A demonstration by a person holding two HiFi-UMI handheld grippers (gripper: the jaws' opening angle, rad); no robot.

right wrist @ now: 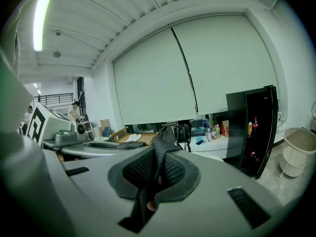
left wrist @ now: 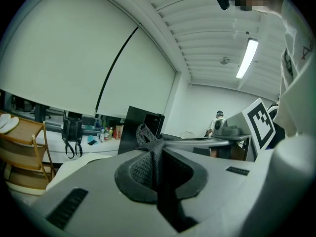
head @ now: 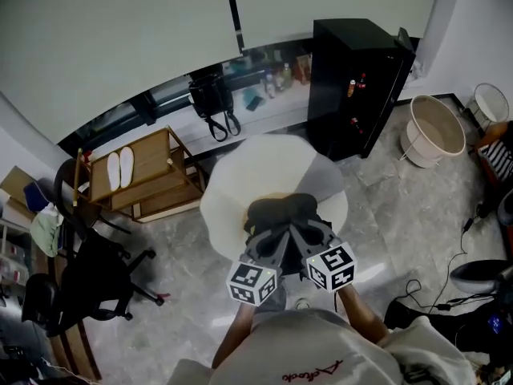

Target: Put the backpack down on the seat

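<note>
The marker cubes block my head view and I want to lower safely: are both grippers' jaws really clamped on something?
Observer: Yes for the left gripper: its jaws are shut on a black webbing strap.
Operator: And the right one?
Observer: The right gripper is shut on a second strap, also black webbing.
Operator: Anyone nearby?
Observer: One person stands far off across the room.
</note>
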